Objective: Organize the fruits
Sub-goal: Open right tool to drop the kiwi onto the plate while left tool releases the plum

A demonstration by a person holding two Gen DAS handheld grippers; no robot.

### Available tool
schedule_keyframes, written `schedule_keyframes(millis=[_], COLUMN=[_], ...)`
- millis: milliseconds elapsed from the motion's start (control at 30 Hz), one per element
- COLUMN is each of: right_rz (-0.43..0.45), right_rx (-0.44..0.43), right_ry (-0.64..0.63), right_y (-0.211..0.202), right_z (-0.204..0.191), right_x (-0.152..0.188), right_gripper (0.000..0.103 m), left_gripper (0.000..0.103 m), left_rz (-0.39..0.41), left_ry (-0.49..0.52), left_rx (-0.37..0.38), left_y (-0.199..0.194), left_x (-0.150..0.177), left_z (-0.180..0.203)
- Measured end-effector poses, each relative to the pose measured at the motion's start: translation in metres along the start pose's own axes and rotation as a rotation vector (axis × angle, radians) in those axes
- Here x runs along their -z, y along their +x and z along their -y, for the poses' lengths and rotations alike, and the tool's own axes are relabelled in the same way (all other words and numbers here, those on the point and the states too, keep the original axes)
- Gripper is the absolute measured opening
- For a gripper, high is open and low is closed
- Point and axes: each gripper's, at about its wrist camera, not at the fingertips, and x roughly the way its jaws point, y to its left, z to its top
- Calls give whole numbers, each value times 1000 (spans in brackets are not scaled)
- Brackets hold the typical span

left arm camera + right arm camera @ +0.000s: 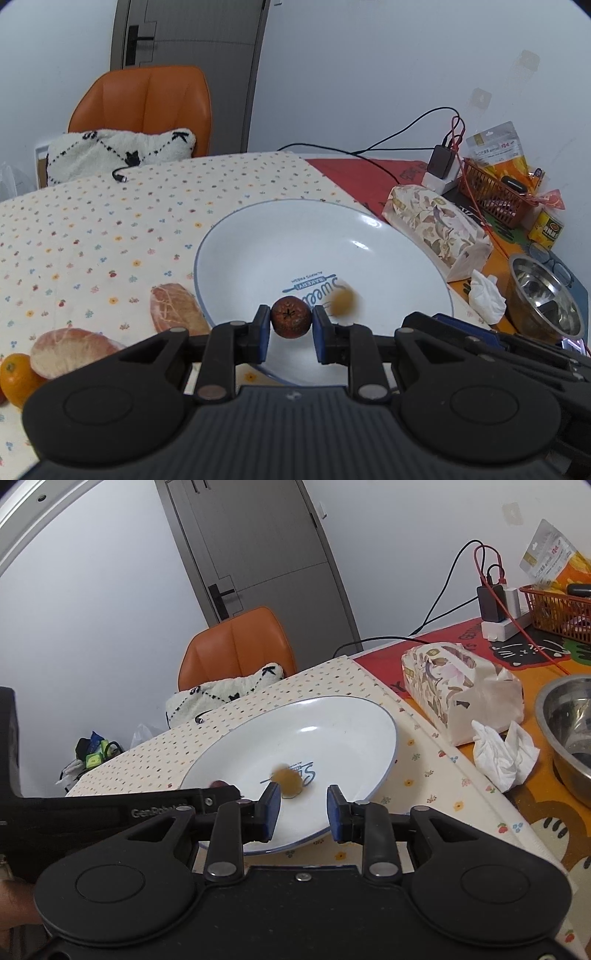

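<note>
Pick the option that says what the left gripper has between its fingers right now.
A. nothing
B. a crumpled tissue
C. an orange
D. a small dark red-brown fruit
D: in the left wrist view the left gripper is shut on a small dark red-brown fruit, held above the white plate.

That small yellowish fruit (344,302) over the white plate (258,236) is just a motion smear on both my wrist feeds, so I can't name it or say if it's touching the plate. My left gripper (290,325) body covers the plate's near rim. In the right wrist feed the dark fruit it pinches is only a sliver (218,784) behind that gripper's side. The orange (16,378) bottom left is cut by the edge, half under a pale peeled fruit (72,350).
</note>
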Motion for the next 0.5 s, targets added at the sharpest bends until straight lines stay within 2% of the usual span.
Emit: schedule_keyframes(millis=[100,200,267,333,500], right_rz=[0,6,13,19,15], right_rx=[-8,-12,-9,-11,-14], right_ry=[11,5,9,16,16], right_y=[-3,-9,-13,-15,-19], right_z=[0,-3,-4,-5,-8], right_x=[1,3,4,5,9], right_gripper=[28,29,29,29,30], left_gripper=[22,27,32,41,50], left_rz=[-8,14,21,26,55], left_ry=[-2,-21,-27,-27,-16], left_rx=[-2,-5,0,4,5], left_y=[2,-3,-6,-10,-23], left_x=[0,-1,-2,-1,1], left_z=[0,0,0,0,-2])
